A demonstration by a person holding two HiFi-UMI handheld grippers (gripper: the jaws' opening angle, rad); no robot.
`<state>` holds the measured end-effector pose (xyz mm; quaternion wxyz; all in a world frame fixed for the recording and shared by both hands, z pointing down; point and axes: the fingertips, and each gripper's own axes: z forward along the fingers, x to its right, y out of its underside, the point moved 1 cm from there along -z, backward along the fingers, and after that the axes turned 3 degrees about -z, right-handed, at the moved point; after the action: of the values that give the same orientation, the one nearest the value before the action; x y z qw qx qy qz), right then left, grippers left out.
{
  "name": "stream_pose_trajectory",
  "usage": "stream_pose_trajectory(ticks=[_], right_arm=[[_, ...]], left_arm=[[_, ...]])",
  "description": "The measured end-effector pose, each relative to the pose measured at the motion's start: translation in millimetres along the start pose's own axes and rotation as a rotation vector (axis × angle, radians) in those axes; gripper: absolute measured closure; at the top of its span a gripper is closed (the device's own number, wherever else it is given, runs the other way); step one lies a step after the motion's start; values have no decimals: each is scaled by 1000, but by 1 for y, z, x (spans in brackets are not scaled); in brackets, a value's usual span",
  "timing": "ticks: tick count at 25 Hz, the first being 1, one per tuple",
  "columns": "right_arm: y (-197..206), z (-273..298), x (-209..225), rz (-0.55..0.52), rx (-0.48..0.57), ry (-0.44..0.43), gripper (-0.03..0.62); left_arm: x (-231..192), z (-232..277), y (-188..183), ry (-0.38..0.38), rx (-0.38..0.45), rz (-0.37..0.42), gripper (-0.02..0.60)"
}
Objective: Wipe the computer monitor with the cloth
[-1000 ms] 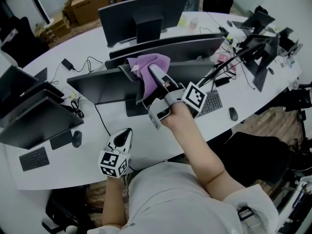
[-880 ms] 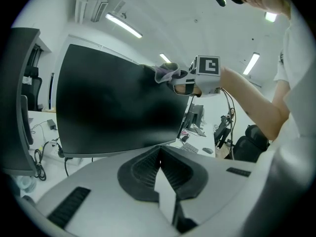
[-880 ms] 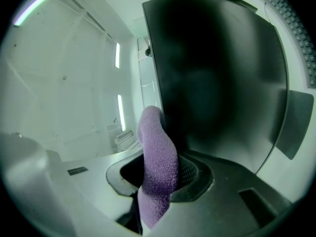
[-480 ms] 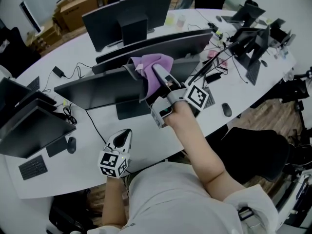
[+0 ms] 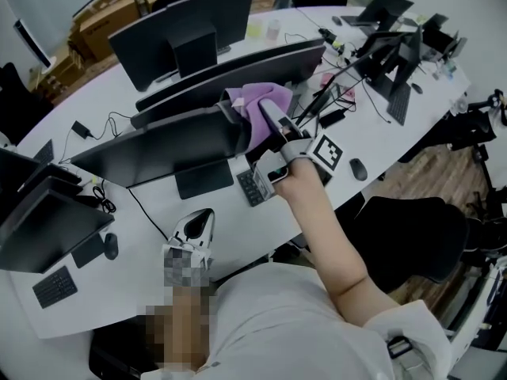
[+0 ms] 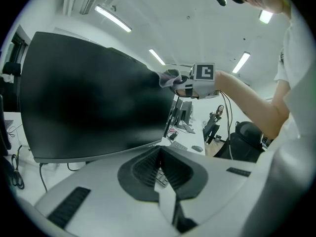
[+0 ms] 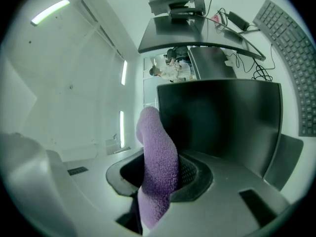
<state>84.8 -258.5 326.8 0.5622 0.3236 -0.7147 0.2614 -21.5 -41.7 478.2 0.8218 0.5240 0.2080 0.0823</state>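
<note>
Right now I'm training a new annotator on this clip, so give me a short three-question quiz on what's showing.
1. True or false: the left gripper holds nothing.
2. Where on the monitor is the cloth? A the stand; B the upper right corner, seen from the front; C the lower left corner.
3. Fill in: the cloth is held by the ____ gripper.
Key: 1 true; 2 B; 3 right gripper.

Stuff you can't make out
Left hand is mosaicked out; keyboard mostly tucked under the right gripper; cloth blocks the gap between its jaws.
</note>
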Motion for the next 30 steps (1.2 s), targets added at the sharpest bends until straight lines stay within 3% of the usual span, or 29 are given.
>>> stream_pose_trajectory(ticks=[12, 22, 30], right_arm=[[-61, -40, -5, -54, 114, -14, 491], [-62, -95, -2, -182, 88, -41, 493], [-38, -143, 11, -337, 21, -27, 492]], left_arm=[[20, 23, -4, 76, -22, 27, 578], [25, 24, -8, 119, -27, 37, 578], [32, 17, -11, 165, -19, 31, 578]])
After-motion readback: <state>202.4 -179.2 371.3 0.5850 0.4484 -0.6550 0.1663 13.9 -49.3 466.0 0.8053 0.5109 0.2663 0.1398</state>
